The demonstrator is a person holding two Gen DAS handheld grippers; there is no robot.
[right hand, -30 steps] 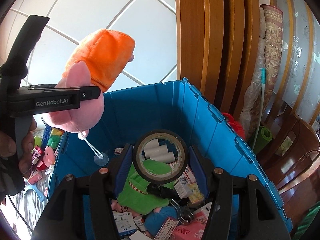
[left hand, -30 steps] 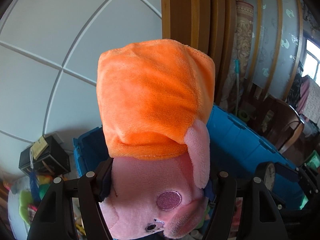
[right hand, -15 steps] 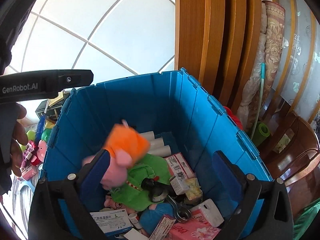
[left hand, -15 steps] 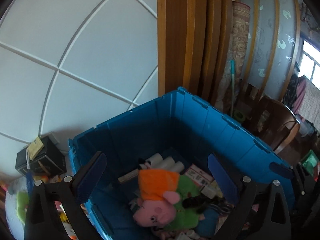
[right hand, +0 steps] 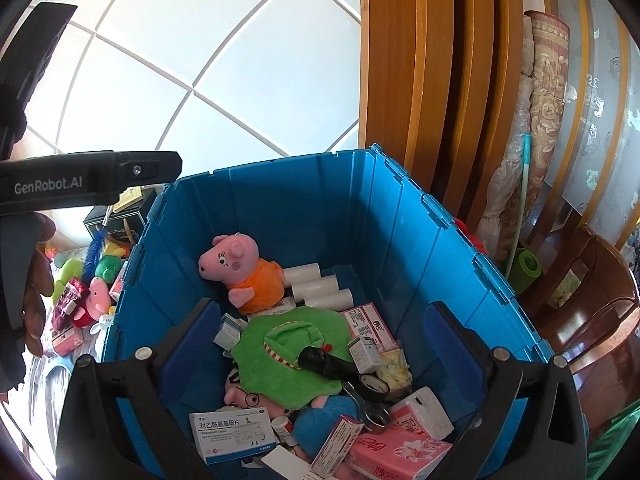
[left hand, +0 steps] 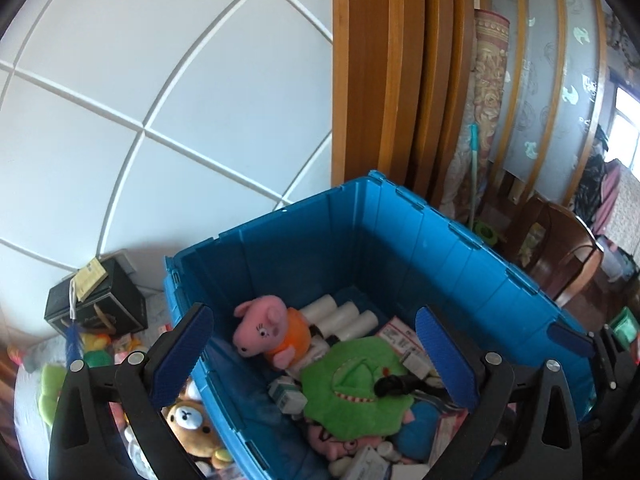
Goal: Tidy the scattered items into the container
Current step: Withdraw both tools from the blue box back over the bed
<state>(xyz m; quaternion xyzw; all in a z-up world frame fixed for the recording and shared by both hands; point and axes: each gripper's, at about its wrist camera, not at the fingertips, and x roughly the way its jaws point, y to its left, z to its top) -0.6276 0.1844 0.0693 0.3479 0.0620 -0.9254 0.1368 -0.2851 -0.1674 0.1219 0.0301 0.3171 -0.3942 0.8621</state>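
**Operator:** Between my left gripper's [left hand: 314, 354] fingers nothing is held; the blue pads stand spread wide above the blue bin [left hand: 460, 252]. Same on my right gripper [right hand: 326, 344]: jaws fully apart, nothing touching the pads.

**Spotter:** Where's the pink pig?

**Operator:** Pink pig plush [right hand: 240, 270] in its orange dress lies inside the bin, near the far left corner, head toward the left wall. Just beside it on the right I see three white rolls [right hand: 316, 286] lined up against the back.

**Spotter:** And nearer to you?

**Operator:** Green plush [right hand: 286, 346] spreads over the middle of the pile, with a black flashlight-like thing [right hand: 326, 362] lying on it. Next to that is a round gauge [right hand: 374, 385], then medicine boxes [right hand: 232, 432], a pink tissue pack [right hand: 394, 454] and a blue plush [right hand: 326, 416] along the near edge.

**Spotter:** Anything outside the bin?

**Operator:** Yes, left of it. From the left wrist view I can see a brown bear plush [left hand: 192, 426] just beside the bin's wall, and a black box [left hand: 96, 304] against the white tiled wall [left hand: 160, 80]. The right view shows a second small pig toy [right hand: 96, 298] and a blue brush [right hand: 94, 250] among the clutter there. A hand [right hand: 34, 280] holding the left gripper's handle shows at that view's left edge.
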